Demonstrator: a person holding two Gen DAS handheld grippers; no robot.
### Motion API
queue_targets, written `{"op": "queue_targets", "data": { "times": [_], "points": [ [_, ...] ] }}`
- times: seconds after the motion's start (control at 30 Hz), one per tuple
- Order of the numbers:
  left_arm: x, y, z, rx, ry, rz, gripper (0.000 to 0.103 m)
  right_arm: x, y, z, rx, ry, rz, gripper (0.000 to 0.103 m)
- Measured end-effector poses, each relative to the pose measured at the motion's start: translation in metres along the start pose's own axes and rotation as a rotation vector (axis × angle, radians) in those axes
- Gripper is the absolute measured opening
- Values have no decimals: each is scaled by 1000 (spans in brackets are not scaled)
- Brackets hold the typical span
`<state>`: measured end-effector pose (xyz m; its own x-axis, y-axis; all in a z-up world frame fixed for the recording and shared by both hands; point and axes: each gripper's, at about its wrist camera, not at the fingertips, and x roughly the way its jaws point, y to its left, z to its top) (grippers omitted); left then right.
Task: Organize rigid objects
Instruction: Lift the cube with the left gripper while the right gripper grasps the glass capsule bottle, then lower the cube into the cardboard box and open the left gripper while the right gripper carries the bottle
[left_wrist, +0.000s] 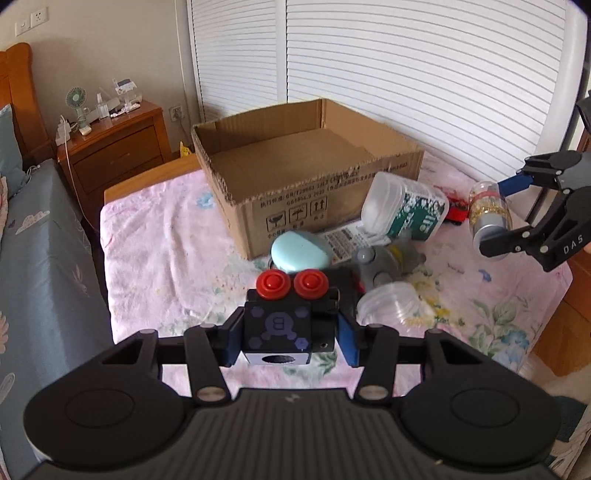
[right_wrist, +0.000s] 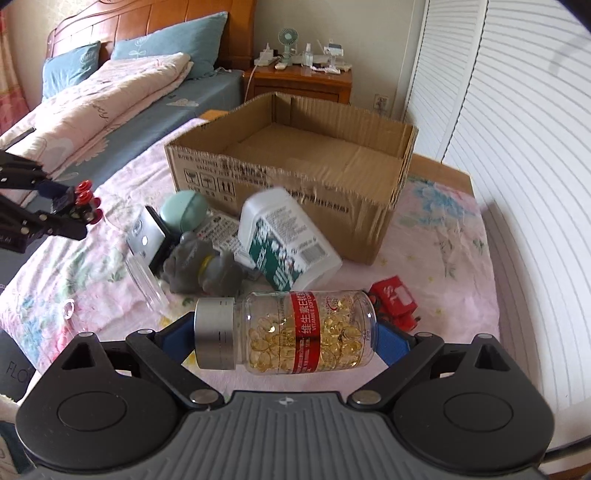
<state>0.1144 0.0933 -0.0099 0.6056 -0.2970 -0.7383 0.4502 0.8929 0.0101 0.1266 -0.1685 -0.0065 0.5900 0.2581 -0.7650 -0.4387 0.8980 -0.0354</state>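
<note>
Both grippers are loaded: left (left_wrist: 291, 339) jaws clamp a cube (left_wrist: 277, 325), right (right_wrist: 288, 332) jaws clamp a pill bottle (right_wrist: 291, 332), both above the bed (left_wrist: 155, 236). Box (left_wrist: 314, 162) looks empty; tub (right_wrist: 288, 243), case (left_wrist: 301, 251) remain outside.

A bedroom in daylight. White louvred doors (left_wrist: 406, 74) fill the far wall, beside a plain cream wall (left_wrist: 110, 44) with sockets. A wooden nightstand (left_wrist: 118, 147) carries a small green fan (left_wrist: 75, 99) and clutter. The bed (right_wrist: 110, 122) has a carved wooden headboard (right_wrist: 155, 18), blue pillows (right_wrist: 170, 40), a blue sheet and a folded pink quilt (right_wrist: 103, 96).
</note>
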Motion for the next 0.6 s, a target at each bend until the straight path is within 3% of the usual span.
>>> {"op": "queue_targets", "data": {
  "times": [0.27,0.6],
  "points": [
    [20,-2,82,56,-59,9,50,-14,-13,36,-19,-79,4,98],
    [100,19,174,15,-31,77,50,-5,-32,73,1,-114,-2,98]
  ]
}}
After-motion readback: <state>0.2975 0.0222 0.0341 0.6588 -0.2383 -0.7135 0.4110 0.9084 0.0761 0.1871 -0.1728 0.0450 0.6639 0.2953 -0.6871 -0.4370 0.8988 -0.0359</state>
